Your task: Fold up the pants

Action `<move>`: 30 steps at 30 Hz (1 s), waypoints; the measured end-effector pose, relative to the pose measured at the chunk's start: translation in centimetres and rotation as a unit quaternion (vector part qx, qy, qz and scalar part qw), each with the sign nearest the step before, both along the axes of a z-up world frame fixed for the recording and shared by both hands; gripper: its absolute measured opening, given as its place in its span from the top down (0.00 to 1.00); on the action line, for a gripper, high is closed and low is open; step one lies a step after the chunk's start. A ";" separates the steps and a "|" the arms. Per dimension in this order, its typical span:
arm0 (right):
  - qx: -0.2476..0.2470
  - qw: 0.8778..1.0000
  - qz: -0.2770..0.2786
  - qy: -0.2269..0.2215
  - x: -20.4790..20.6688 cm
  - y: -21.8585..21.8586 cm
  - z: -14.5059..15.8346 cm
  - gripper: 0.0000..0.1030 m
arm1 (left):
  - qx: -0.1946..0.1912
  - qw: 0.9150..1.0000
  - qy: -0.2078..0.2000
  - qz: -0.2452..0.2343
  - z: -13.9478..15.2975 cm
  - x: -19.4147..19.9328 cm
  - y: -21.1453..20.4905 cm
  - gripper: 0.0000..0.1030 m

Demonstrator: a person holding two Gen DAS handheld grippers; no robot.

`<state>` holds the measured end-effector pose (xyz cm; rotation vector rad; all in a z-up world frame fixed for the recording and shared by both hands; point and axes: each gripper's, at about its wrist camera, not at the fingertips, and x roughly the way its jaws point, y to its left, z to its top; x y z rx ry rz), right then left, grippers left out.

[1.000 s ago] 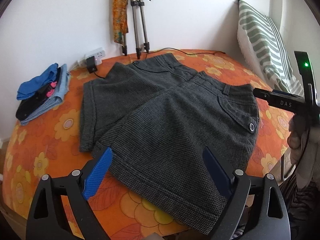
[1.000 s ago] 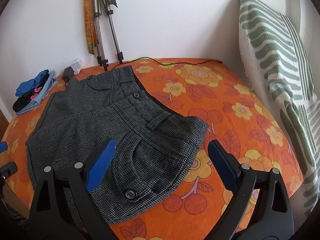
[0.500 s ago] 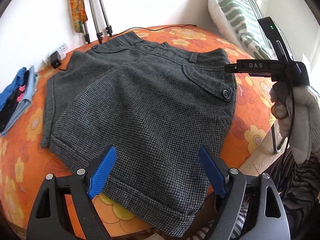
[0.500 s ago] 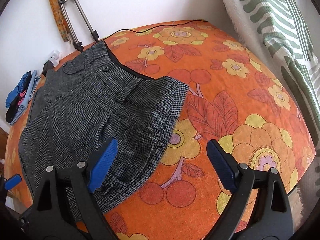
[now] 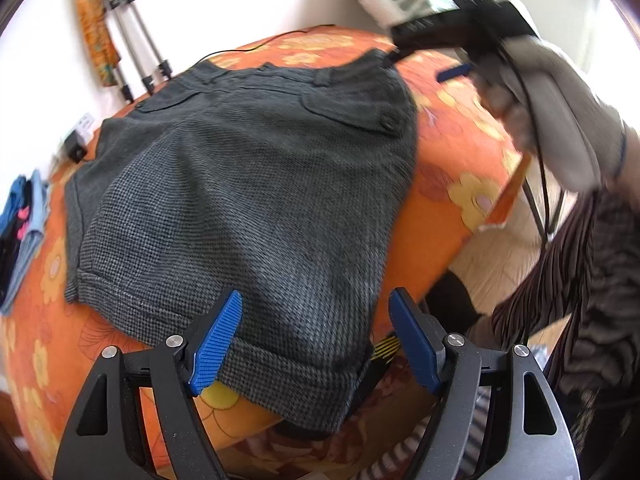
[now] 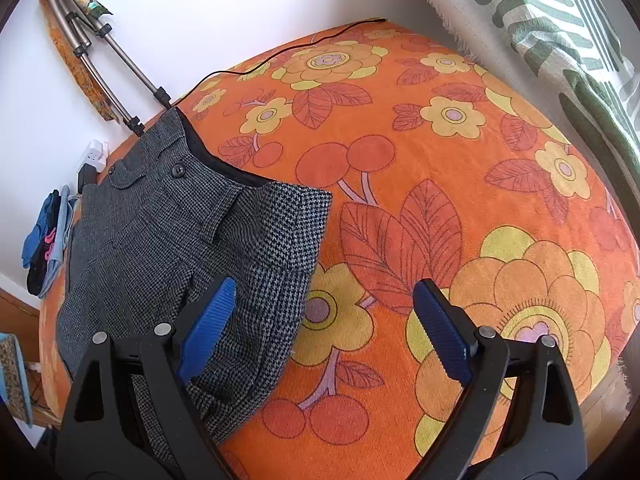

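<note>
Floral orange bedspread (image 6: 440, 168); no legible writing

The pants (image 5: 248, 184) lie spread on the bedspread (image 6: 460, 184), hem toward six o'clock at the near edge, waistband toward twelve. At nine o'clock of them sits a small pile of clothes (image 5: 22, 224); at eleven, a tripod (image 5: 136, 44) leans on the wall beside a power strip (image 5: 84, 122). A cable (image 6: 280, 56) runs along the far edge — toward one o'clock stands a pillow (image 6: 560, 28), upright against the wall.
</note>
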<state>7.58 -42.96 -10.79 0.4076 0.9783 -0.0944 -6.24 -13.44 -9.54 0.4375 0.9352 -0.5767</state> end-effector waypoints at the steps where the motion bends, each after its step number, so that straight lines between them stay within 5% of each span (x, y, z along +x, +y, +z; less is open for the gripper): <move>1: 0.000 1.000 0.002 0.001 0.2 0.0 -0.1 0.10 | 0.005 1.000 -0.004 -0.007 -0.1 -0.3 -0.1 0.26; 11: -0.030 0.999 0.025 0.011 3.9 1.2 -0.9 0.25 | 0.053 0.998 -0.029 -0.032 -1.3 -1.0 -0.3 0.43; 14: -0.014 0.999 0.025 0.020 4.7 1.2 -1.5 0.36 | 0.031 0.999 -0.010 -0.033 -0.8 0.0 0.3 0.60; 17: -0.002 0.999 0.031 0.018 5.1 1.5 -1.3 0.55 | -0.005 1.000 0.017 -0.011 0.1 1.7 1.5 0.61; 21: -0.001 1.000 0.025 0.013 5.3 1.5 -1.1 0.65 | -0.039 0.999 0.036 0.003 0.9 3.5 2.5 0.62; 30: 0.023 1.000 0.017 0.011 5.5 1.0 -0.9 0.70 | -0.047 0.997 0.055 -0.030 0.6 2.3 2.4 0.80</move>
